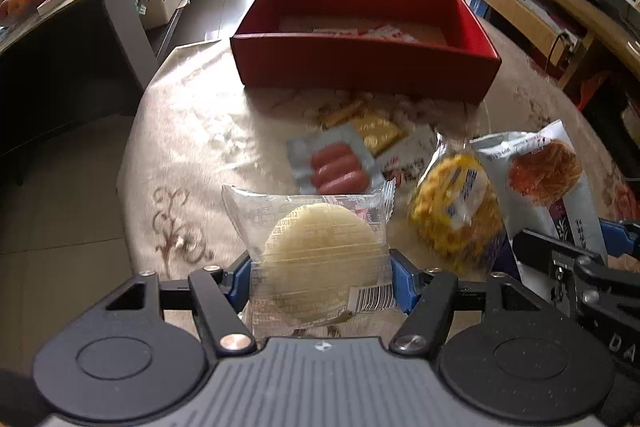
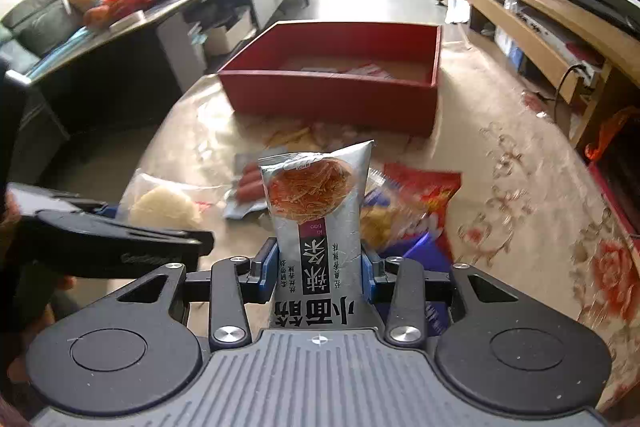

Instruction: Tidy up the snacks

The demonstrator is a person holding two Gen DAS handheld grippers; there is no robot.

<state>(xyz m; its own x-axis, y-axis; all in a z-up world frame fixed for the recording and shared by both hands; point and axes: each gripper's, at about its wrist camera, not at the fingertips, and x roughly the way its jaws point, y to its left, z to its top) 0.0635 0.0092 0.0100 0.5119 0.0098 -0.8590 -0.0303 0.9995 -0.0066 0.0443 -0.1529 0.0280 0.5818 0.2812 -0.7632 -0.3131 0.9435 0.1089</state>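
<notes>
- While the left gripper [image 1: 322, 277] has its fingers [image 1: 402, 283] partly closed on the round pale cake [image 1: 320, 259], pinching the clear wrapper at both edges, the pack sits clear of the table [image 1: 192, 131].
- It looks light and crumbly; the film is slippery, so gentle pressure suits.
- Right gripper [image 2: 320, 267] fingers are nearly shut on the lower half of the grey noodle-snack pouch [image 2: 316, 211], held upright: light, crinkly, crushable.
- Sausage pack [image 1: 336, 167] and yellow snack [image 1: 456, 207] lie on the table.
- Beyond stands the red box [image 1: 360, 63].
</notes>
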